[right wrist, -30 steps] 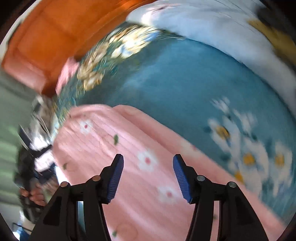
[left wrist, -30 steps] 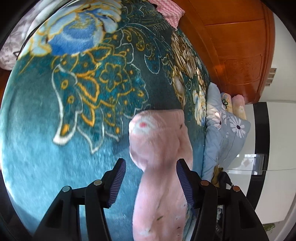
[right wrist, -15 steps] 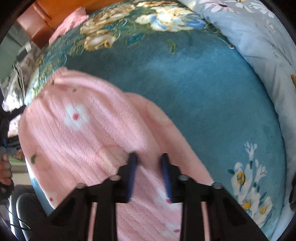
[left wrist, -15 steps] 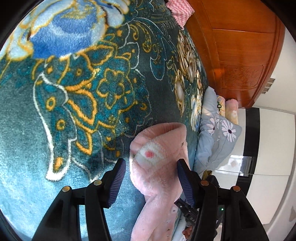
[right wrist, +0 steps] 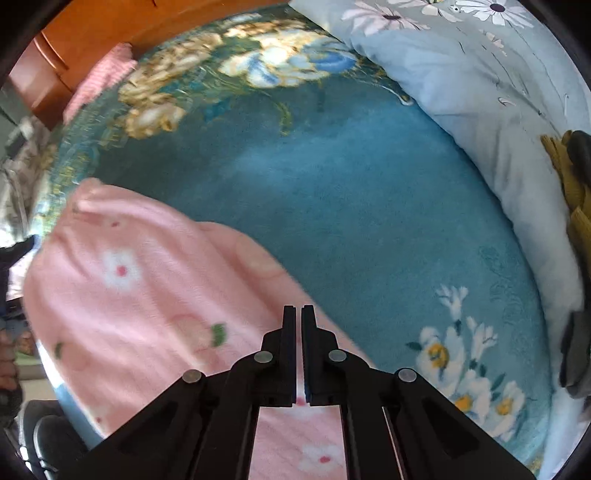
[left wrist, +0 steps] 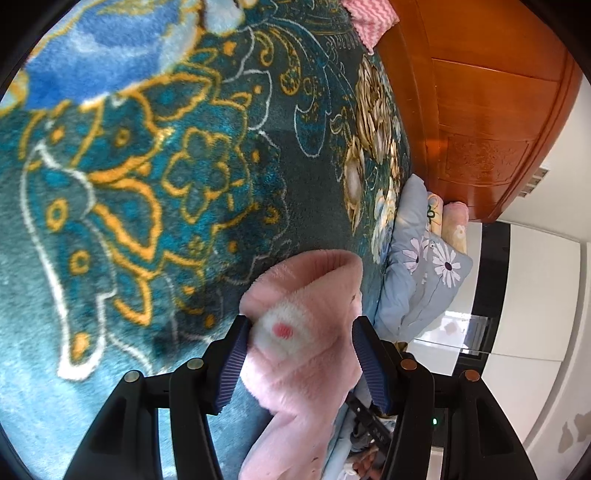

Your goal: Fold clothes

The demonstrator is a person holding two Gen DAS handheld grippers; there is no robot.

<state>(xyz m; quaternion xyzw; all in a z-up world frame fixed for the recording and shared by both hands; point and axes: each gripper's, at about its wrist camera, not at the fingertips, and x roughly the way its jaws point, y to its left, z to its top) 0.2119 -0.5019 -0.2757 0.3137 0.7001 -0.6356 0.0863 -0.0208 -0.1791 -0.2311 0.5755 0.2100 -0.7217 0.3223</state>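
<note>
A pink fleece garment (left wrist: 306, 295) with white flowers lies on a teal patterned blanket (left wrist: 147, 184). Its rounded end sits between the fingers of my left gripper (left wrist: 301, 321), which is open; the fleece fills the gap and brushes the ribbed pads. In the right wrist view the garment (right wrist: 147, 295) spreads across the lower left of the blanket (right wrist: 351, 203). My right gripper (right wrist: 298, 308) points steeply down at the garment's right edge, its jaws pinched together on the fleece there.
A light-blue quilt with daisies (right wrist: 461, 92) is bunched along the right side, also seen past the bed's edge as a quilt (left wrist: 413, 280). An orange wooden headboard (left wrist: 480, 129) stands behind. A pink zigzag cloth (left wrist: 369, 14) lies near it. Mustard and dark fabric (right wrist: 576, 177) sits far right.
My right gripper's jaws have gone from wide open to pinched together on the garment's edge. My left gripper has moved lower and closer, so the garment's end now fills its gap.
</note>
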